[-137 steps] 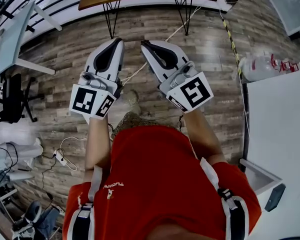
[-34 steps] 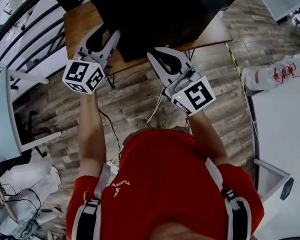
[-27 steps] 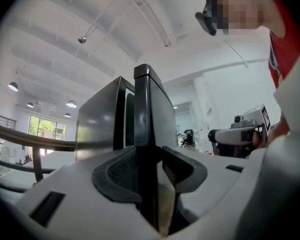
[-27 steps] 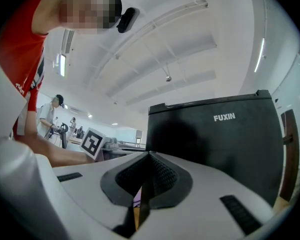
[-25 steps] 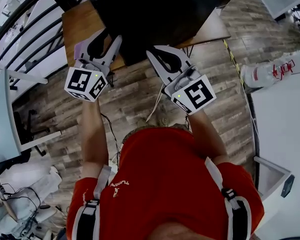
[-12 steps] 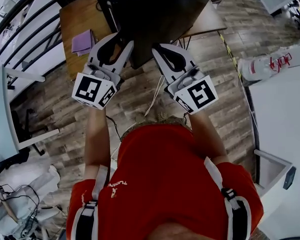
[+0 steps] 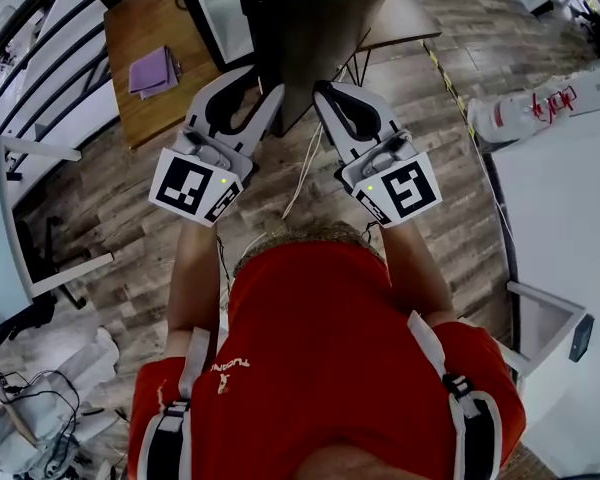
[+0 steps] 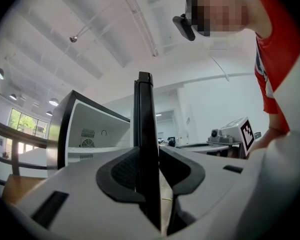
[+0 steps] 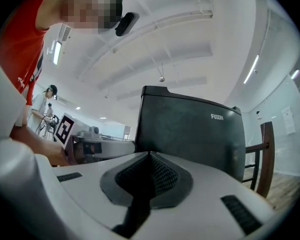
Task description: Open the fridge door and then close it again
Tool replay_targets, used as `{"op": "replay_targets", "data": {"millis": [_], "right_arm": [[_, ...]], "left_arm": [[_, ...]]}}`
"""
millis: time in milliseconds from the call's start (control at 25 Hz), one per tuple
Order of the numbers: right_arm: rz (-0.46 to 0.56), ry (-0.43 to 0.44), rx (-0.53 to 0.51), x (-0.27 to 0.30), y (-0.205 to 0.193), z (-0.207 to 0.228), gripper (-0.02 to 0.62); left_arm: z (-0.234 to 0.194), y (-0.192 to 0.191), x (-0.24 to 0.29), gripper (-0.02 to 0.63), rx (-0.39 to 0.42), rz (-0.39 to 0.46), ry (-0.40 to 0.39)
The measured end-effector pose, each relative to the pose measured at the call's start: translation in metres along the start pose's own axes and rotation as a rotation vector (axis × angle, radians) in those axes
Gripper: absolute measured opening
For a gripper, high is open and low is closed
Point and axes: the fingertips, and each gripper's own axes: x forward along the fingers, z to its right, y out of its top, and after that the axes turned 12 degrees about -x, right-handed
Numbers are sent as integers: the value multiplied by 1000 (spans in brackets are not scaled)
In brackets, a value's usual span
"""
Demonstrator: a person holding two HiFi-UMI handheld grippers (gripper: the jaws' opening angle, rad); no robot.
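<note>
A small black fridge (image 7: 220, 8) stands on a wooden table (image 7: 145, 23), and its white inside (image 8: 95, 129) shows. Its dark door (image 7: 310, 28) stands swung out toward me. My left gripper (image 7: 265, 88) straddles the door's free edge (image 8: 143, 114). Its jaws are closing around that edge, with a thin gap still showing on the right side (image 8: 152, 154). My right gripper (image 7: 325, 90) is shut on nothing just right of the door's edge. In the right gripper view, the gripper (image 9: 149, 156) points at the door's outer face (image 9: 190, 129).
A purple cloth (image 7: 150, 68) lies on the table left of the fridge. A white counter (image 7: 560, 218) and a white bottle-like object (image 7: 520, 113) are at my right. A pale desk (image 7: 0, 218) is at my left. Cables (image 7: 300, 178) trail on the wood floor.
The fridge door has swung out toward me, baring the white inside. Both grippers came back with it, the left one sliding rightward along the door's edge.
</note>
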Motion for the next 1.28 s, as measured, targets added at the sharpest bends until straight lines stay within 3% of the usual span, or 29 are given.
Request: {"op": "replay_targets", "data": {"millis": [480,840,1080,1280], "right_arm": [[39,40,12,-88,5,22,34],[72,57,39,-139,27,45,126],[73,11,71,-158,34,66,201],[47,-36,70,-168,32,85,224]], "left_arm": [[90,-21,23,110,16,-12,17],[155,-34,56,82,5,-12,7],[187,-43,80,69,10,-14,-2],[211,-49,102,58,29,-23,-8]]}}
